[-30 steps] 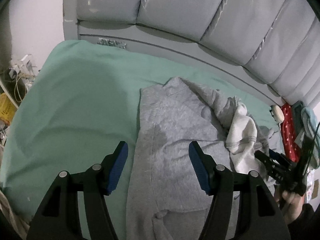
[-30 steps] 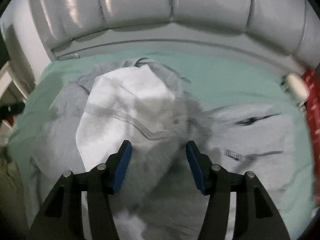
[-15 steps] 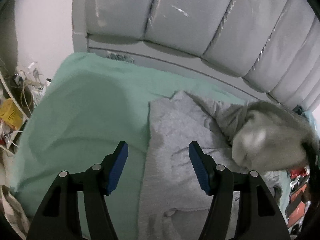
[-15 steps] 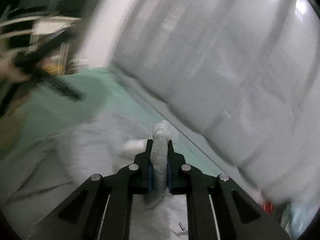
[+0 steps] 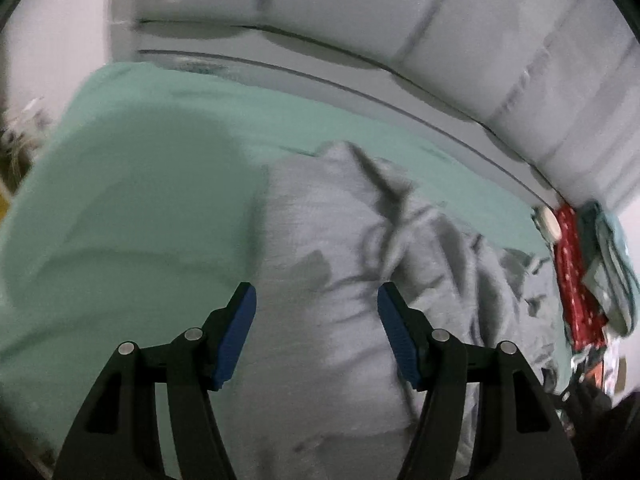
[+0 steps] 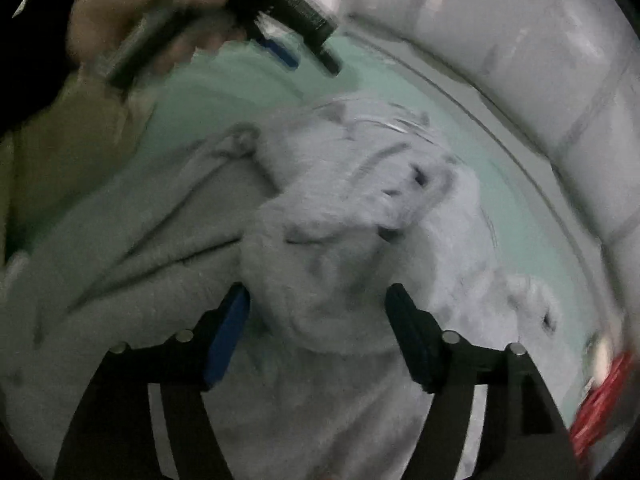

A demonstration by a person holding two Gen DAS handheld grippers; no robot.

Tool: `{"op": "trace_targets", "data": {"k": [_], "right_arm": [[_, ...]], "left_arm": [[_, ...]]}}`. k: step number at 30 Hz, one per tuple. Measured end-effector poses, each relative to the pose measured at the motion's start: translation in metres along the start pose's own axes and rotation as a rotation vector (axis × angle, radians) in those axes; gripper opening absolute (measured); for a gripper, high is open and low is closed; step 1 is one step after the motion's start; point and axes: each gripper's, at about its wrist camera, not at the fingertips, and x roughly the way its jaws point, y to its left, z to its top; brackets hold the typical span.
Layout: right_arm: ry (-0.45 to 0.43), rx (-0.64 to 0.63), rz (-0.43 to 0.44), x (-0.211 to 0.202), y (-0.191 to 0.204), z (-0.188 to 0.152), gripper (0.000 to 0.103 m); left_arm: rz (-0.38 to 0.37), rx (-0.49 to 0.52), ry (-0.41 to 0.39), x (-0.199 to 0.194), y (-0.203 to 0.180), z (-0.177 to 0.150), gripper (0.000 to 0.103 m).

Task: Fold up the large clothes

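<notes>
A large grey sweatshirt (image 5: 352,264) lies rumpled on the green bed sheet (image 5: 132,200). My left gripper (image 5: 316,332) is open and empty, hovering over the garment's left part. In the right wrist view the same garment (image 6: 340,240) lies bunched and blurred below my right gripper (image 6: 316,332), which is open with cloth between and under the jaws but not clamped. The left gripper (image 6: 288,40) and the hand holding it show at the upper left of the right wrist view.
A padded grey headboard (image 5: 400,20) runs along the far side of the bed. Red patterned fabric (image 5: 576,280) and teal cloth (image 5: 608,264) sit at the bed's right edge. A small white object (image 5: 548,220) lies near them.
My right gripper was shut on a fold of the sweatshirt and lifting it; it has opened and the cloth has dropped back onto the bed. The left gripper stayed open and shifted slightly.
</notes>
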Motion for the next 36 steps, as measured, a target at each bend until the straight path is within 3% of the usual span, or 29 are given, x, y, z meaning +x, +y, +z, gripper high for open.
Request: {"op": "trace_targets", "data": {"k": [6,9,13,17,18,19,20,21,25,29,34,36], "right_arm": [[-0.035,0.439,-0.055,0.013,-0.105,-0.014,0.075],[-0.099,0.673,0.063,0.025,-0.152,-0.02,0.075],[-0.064,0.785,0.065,0.048,-0.173,-0.023,0.075],[-0.014,0.808,0.058,0.08,-0.175,-0.018,0.075],[-0.033,0.802,0.046,0.082,-0.178,-0.016,0.069],[-0.046,0.79,0.037,0.083,-0.18,-0.013,0.054],[-0.043,0.781,0.029,0.083,-0.188,-0.01,0.011],[-0.05,0.789,0.024,0.083,-0.197,-0.009,0.005],[-0.088,0.722,-0.065,0.069,-0.247,0.008,0.004],[-0.067,0.654,-0.081,0.081,-0.29,0.021,0.004],[-0.063,0.657,-0.035,0.098,-0.303,0.005,0.005],[-0.055,0.672,-0.066,0.096,-0.295,0.001,0.012]], "left_arm": [[-0.012,0.17,-0.004,0.022,-0.051,-0.013,0.066],[0.022,0.211,-0.007,0.026,-0.061,-0.016,0.066],[0.04,0.23,0.026,0.035,-0.065,-0.018,0.066],[0.029,0.212,0.005,0.034,-0.063,-0.014,0.066],[0.028,0.212,-0.01,0.033,-0.063,-0.013,0.066],[0.027,0.214,-0.018,0.034,-0.064,-0.014,0.066],[0.026,0.214,-0.029,0.032,-0.064,-0.014,0.066],[0.023,0.214,-0.042,0.031,-0.063,-0.013,0.066],[0.009,0.206,-0.046,0.035,-0.064,-0.007,0.066],[-0.021,0.227,-0.05,0.037,-0.074,-0.003,0.066],[-0.077,0.234,-0.066,0.052,-0.092,0.017,0.066],[-0.049,0.261,-0.042,0.068,-0.099,0.029,0.066]]}}
